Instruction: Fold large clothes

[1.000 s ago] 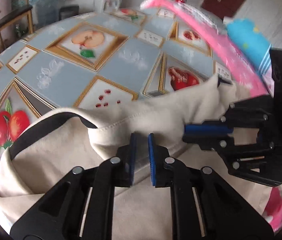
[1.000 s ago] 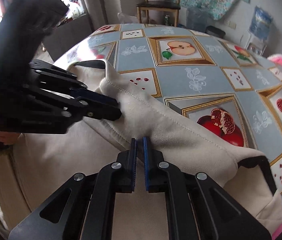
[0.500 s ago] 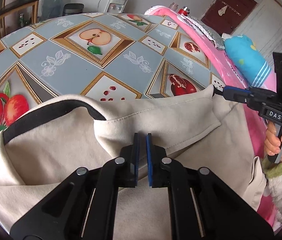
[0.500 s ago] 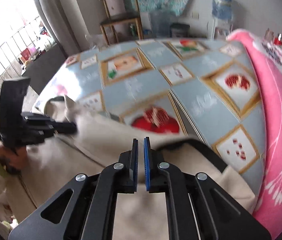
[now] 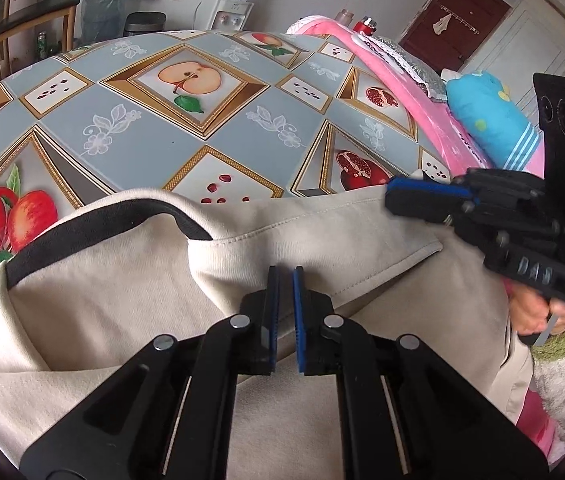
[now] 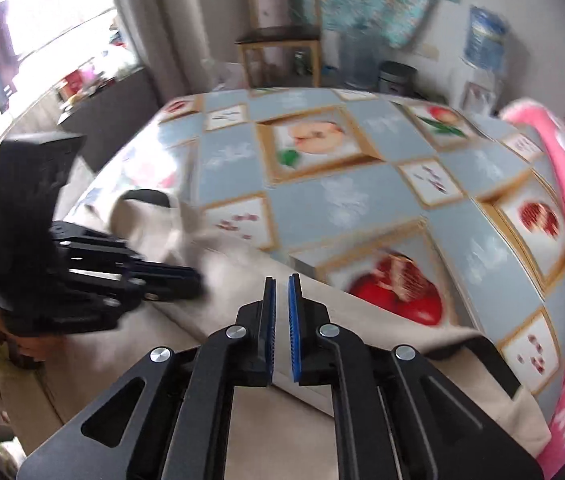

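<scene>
Left claw (image 5: 284, 276), jaws pinched narrow with nothing visibly between them, sits right over the garment (image 5: 114, 308), whose folded sleeve runs crosswise just ahead. Right claw (image 5: 392, 196), also narrow and empty, hovers at that sleeve's far end. Beyond, bare desk (image 5: 242, 128).

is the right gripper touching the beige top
Cannot tell. In the left wrist view the right gripper, tips shut, overlaps the far edge of the beige top, but no pinch shows; the right wrist view is blurred.

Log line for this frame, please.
garment: cream, sleeve folded across | left gripper: shut, on fold | right gripper: shut, empty | table
</scene>
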Demonstrator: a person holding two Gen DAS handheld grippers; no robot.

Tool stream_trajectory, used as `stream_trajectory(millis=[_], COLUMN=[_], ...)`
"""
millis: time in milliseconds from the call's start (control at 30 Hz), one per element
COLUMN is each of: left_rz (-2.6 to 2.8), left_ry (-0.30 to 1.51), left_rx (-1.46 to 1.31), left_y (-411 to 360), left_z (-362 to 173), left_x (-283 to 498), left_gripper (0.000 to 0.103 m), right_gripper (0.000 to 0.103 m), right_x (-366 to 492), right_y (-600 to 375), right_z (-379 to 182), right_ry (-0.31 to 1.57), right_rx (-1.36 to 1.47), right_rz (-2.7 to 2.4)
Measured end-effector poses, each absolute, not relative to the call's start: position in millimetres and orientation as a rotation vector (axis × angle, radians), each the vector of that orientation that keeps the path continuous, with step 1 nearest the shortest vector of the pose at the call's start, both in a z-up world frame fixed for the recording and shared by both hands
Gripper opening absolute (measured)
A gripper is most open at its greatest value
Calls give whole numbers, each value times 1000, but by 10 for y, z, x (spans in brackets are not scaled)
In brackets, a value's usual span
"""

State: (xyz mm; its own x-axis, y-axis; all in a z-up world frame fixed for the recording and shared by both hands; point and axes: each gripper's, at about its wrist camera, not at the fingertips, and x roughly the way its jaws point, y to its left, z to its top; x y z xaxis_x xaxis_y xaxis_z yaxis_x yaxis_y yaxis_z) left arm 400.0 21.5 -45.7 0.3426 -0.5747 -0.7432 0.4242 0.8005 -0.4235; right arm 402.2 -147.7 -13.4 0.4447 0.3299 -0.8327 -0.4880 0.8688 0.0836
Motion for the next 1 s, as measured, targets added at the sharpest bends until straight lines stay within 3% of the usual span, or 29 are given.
stream_trajectory(millis=[300,400,633,767,1000], left_rz=[-634,-527,-550,-555,-542], left_ry=[914,1028,1003,997,993], left_rx=[-133,-81,-59,-82,-48], left_y=[282,246,292,315,262], left_z=[-110,-308,-335,-354,-372], left_x=[4038,4199,4063,4048,4017], left_gripper=[9,8,7,7,7], right_gripper=[7,7,10,15,15], right_x=[4034,4026,3921,3924,3742], right_y=[-1439,-1430,-1865,-2118,-1831], right_z=[-346,-353,-78,-364,-115], right_ry=[1003,998,963,1040,986], right_rx=[-185,-199,-173,-217,-154], right_rz=[527,527,464,348,465])
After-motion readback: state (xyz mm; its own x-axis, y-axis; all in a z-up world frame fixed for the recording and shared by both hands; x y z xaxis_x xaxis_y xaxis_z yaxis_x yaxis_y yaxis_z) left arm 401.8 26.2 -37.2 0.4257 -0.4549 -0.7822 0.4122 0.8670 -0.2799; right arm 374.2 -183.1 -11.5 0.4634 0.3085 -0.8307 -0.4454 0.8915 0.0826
